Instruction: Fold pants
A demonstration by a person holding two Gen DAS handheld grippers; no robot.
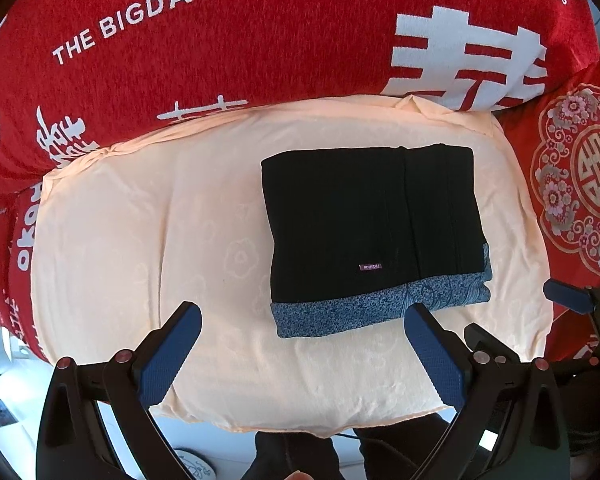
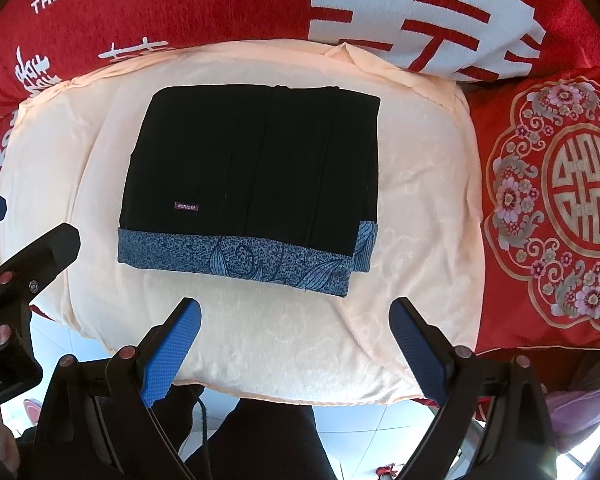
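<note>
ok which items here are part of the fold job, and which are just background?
Job:
- black pants, folded, blue patterned band nearest the grippers
- left gripper, open
- right gripper, open
- cream cloth under the pants

Background:
- red blanket
- red floral cushion

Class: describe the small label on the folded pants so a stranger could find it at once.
Start at the cream cloth over the red blanket. On it lie folded black pants with a blue patterned band. The label is a tiny purple rectangle just above that band, the only tag on the black.
</note>
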